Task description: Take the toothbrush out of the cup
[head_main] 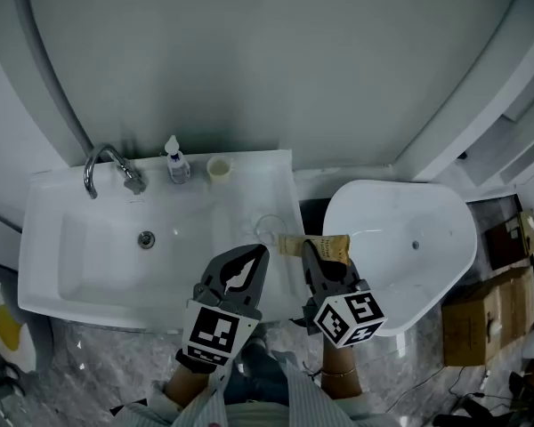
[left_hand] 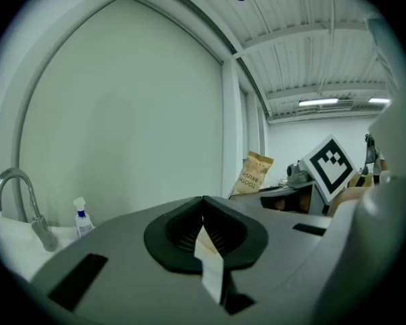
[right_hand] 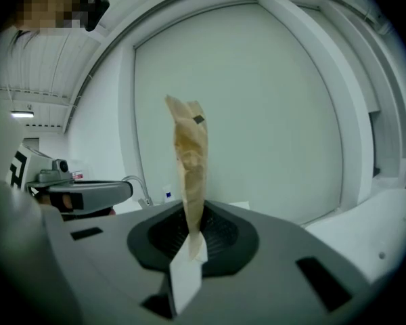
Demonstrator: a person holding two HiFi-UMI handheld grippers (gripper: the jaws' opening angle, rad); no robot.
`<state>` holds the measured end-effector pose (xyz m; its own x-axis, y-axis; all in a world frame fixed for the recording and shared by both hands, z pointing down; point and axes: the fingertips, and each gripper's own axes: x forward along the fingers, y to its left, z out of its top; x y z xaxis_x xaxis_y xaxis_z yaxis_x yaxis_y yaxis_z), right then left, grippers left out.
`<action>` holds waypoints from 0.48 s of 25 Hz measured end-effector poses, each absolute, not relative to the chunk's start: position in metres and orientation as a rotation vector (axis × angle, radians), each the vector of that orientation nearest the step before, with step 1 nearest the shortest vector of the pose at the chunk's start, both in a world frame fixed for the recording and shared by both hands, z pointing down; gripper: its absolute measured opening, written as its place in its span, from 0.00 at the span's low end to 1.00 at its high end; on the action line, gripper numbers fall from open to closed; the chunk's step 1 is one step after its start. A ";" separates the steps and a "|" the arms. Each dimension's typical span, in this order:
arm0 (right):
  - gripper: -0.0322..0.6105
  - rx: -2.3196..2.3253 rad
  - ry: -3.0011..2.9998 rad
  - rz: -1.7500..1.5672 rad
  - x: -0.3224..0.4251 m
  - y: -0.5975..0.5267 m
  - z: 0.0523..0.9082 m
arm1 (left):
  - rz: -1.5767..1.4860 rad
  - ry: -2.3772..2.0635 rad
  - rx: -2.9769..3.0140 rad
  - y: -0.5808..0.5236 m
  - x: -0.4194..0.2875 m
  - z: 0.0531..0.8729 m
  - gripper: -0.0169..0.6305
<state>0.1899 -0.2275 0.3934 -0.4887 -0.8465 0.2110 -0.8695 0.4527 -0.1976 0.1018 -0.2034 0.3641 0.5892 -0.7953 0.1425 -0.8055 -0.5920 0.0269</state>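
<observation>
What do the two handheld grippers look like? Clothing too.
Both the left gripper and right gripper: grey moulded bodies, black ribbed jaw pads, a white tab between them. Each carries a white cube with black square markers, left cube and right cube. No cables visible. Wearer: light striped shirt.

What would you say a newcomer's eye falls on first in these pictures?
The brown toothbrush packet, pinched in the right gripper above the gap between the sink and the tub. Next, the left gripper, shut and empty over the sink's right part, with a clear cup just beyond its tips.
</observation>
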 end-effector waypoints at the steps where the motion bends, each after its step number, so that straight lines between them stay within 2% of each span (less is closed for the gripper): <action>1: 0.12 1.524 -2.624 0.420 0.190 -0.225 0.390 | 0.173 -1.394 2.718 -0.200 0.104 0.362 0.05; 12: 0.12 1.281 -2.814 0.396 0.180 -0.177 0.369 | 0.155 -1.601 2.671 -0.147 0.116 0.342 0.05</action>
